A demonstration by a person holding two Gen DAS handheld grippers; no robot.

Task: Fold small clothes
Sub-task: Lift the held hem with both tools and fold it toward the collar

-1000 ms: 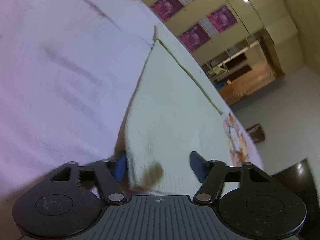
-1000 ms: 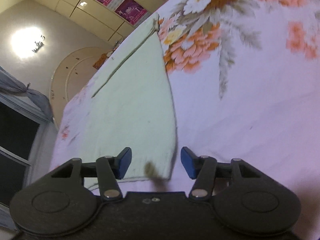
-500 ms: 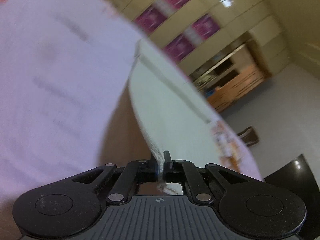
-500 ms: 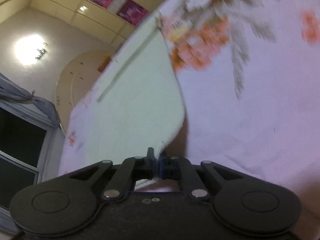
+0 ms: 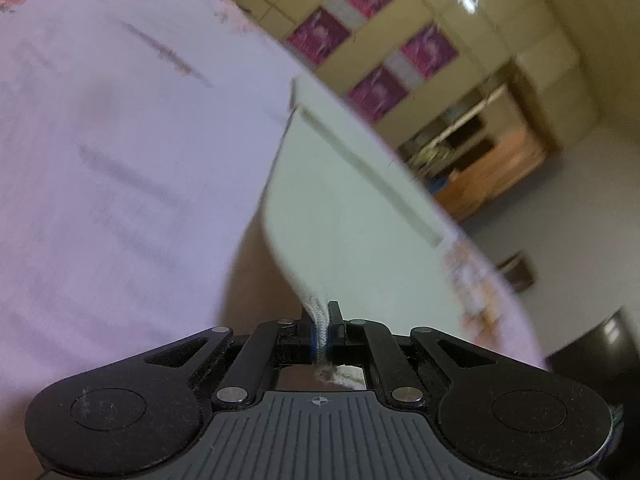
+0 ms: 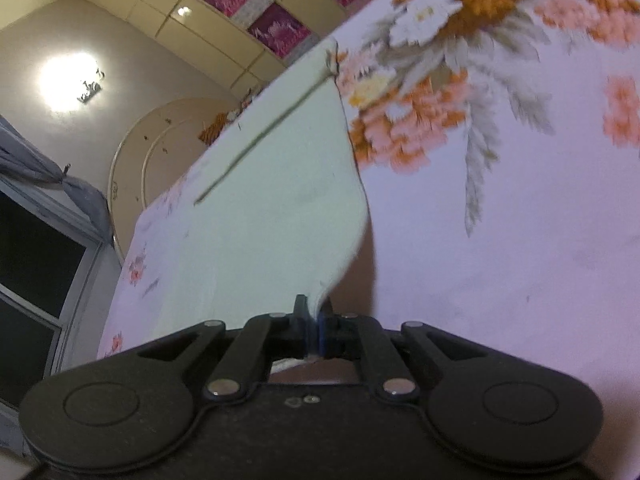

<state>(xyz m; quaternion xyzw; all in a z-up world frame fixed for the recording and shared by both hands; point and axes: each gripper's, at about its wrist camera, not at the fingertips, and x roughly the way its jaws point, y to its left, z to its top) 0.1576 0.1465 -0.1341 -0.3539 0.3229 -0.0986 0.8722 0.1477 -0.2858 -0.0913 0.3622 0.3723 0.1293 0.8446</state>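
A small pale green knitted garment lies spread on a bed covered by a lilac floral sheet. In the left wrist view my left gripper is shut on the garment's near ribbed corner, which rises off the sheet into the jaws. In the right wrist view the same garment runs away from me, and my right gripper is shut on its other near corner, lifted a little above the sheet. A seam line crosses the garment's far part.
The bed's far edge drops to a grey floor with a wooden cabinet beyond. Wardrobe doors with magenta panels line the back wall. A dark window with a grey curtain and a ceiling lamp show on the right wrist view's left.
Both grippers went from open around the garment's near corners to shut on them. Each corner now hangs lifted slightly off the sheet, with a shadow under it.
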